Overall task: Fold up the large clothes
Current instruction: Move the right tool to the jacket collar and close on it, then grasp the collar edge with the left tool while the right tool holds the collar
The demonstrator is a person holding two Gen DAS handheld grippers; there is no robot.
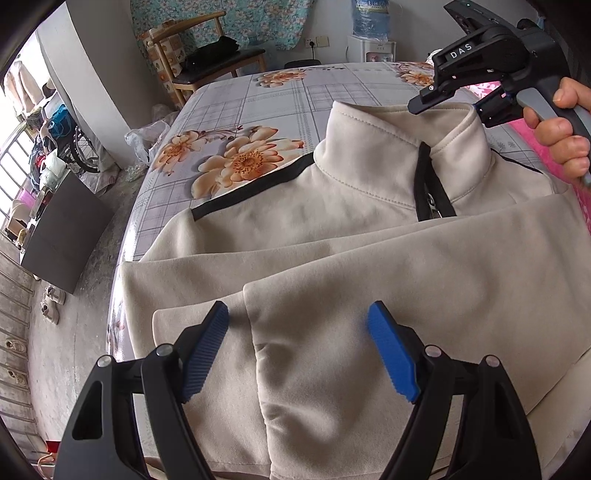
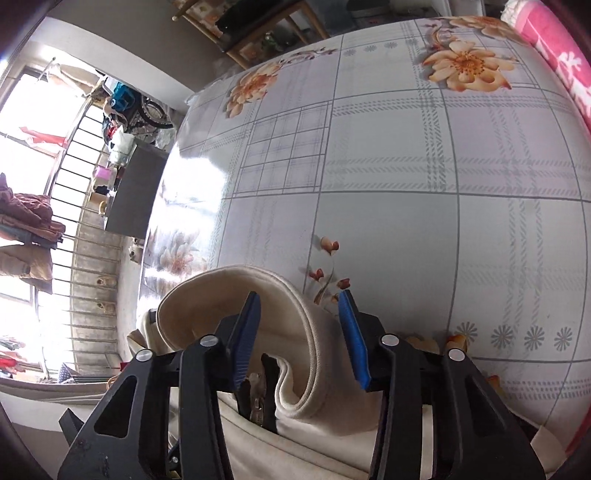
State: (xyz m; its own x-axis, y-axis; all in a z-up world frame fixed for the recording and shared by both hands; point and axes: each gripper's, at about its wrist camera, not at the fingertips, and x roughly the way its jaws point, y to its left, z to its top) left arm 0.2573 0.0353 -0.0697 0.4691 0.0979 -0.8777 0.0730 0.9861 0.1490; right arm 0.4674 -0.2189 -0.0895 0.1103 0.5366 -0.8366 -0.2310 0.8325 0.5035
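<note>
A cream jacket [image 1: 332, 236] with black shoulder trim and a black zipper lies on the flowered tablecloth [image 1: 266, 107], both sleeves folded across its front. My left gripper [image 1: 297, 314] is open just above the folded sleeves, holding nothing. My right gripper [image 2: 299, 299] is open; its jaws straddle the edge of the stand-up collar [image 2: 295, 332], not closed on it. The right gripper also shows in the left wrist view [image 1: 447, 107], held by a hand at the collar's far right.
The table's left edge [image 1: 122, 266] drops to a concrete floor with a dark box [image 1: 62, 236] and shoes. A wooden chair [image 1: 207, 62] stands beyond the far end. A pink cloth [image 2: 554, 62] lies along the right side. A water dispenser [image 1: 369, 33] stands behind.
</note>
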